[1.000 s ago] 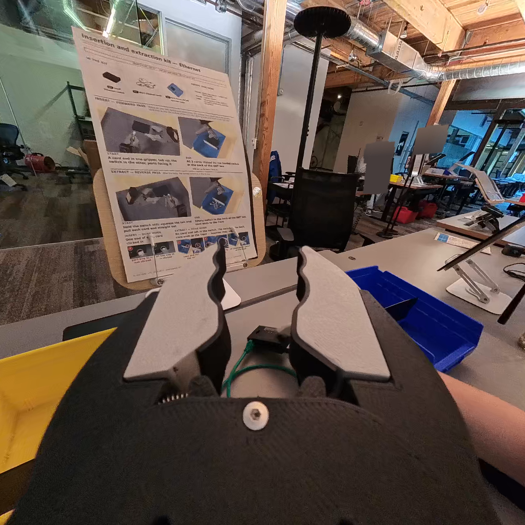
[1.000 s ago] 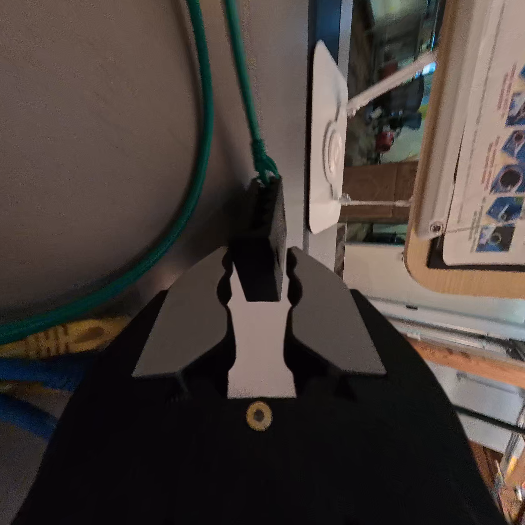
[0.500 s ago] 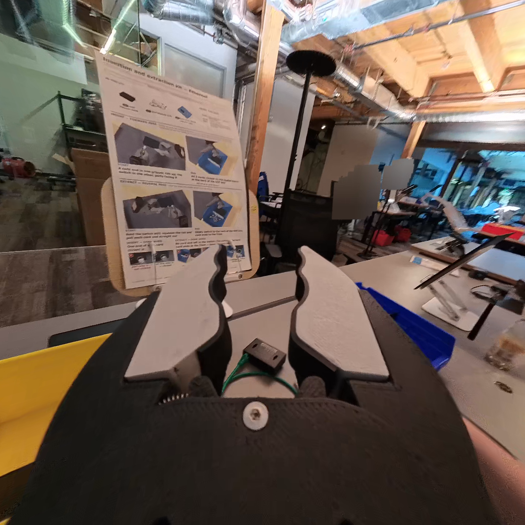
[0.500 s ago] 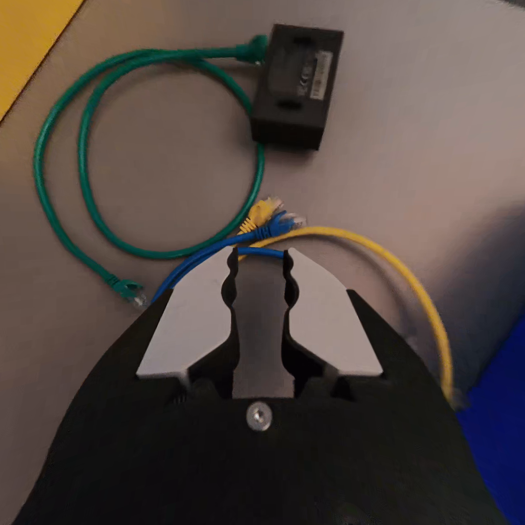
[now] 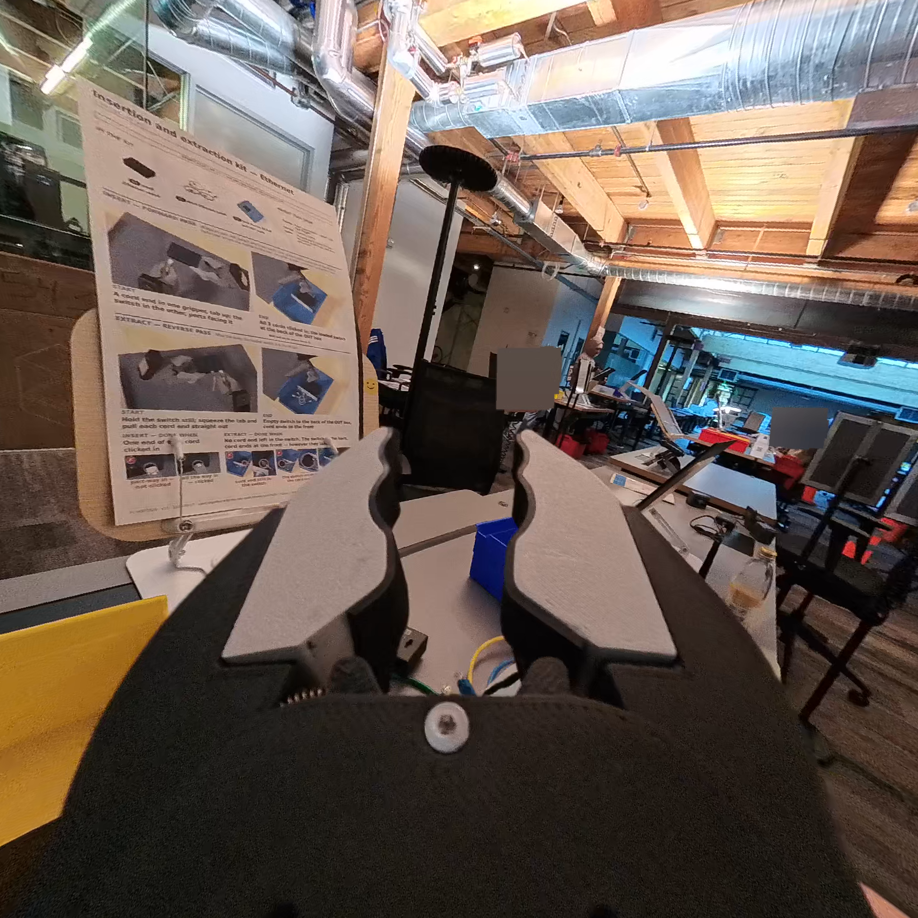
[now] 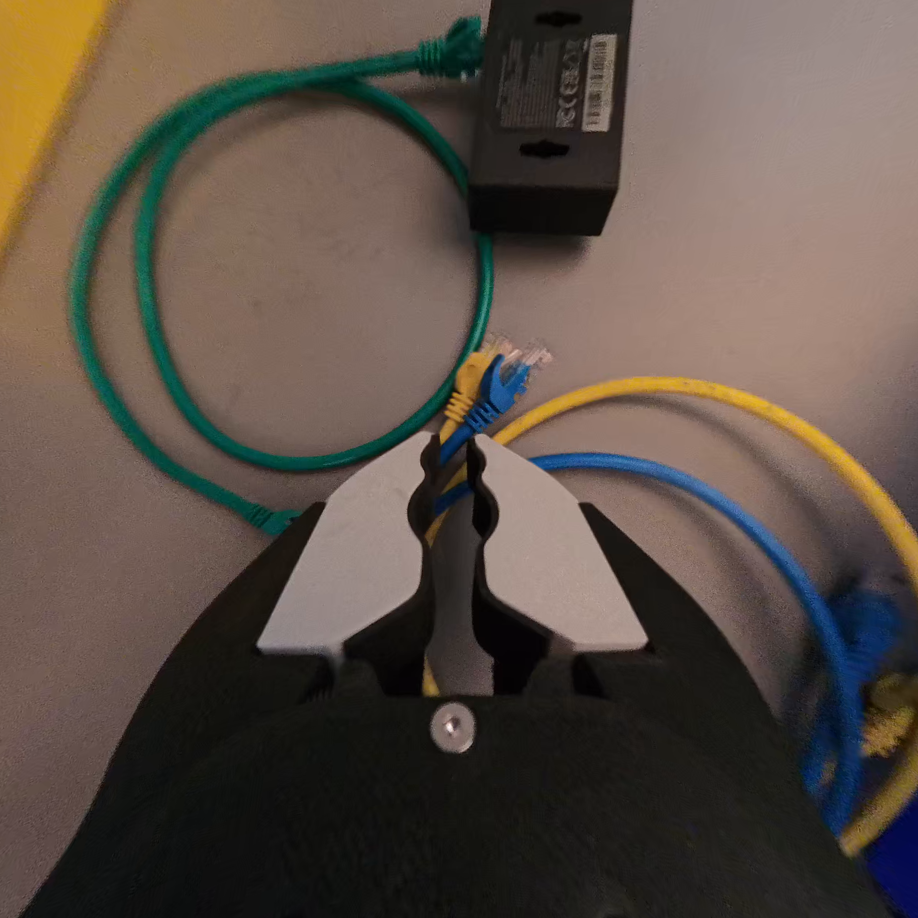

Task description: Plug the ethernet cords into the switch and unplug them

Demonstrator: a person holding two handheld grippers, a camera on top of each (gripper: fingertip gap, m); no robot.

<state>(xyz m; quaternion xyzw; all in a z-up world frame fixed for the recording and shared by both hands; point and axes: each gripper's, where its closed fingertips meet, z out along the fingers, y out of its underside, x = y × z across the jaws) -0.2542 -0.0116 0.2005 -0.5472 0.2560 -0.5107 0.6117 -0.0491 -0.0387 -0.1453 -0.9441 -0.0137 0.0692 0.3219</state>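
Two cords, blue cord and yellow cord, sit pinched in your right tool, which half a second ago stood apart above them. Only that view shows the black switch whole, lying far on the grey worktop with the green cord plugged in. Your left tool hangs apart and empty, now higher, facing the instruction sheet.

My left gripper hangs level, jaws spread wide and empty. My right gripper points straight down (jaws nearly closed, tips pinched together).
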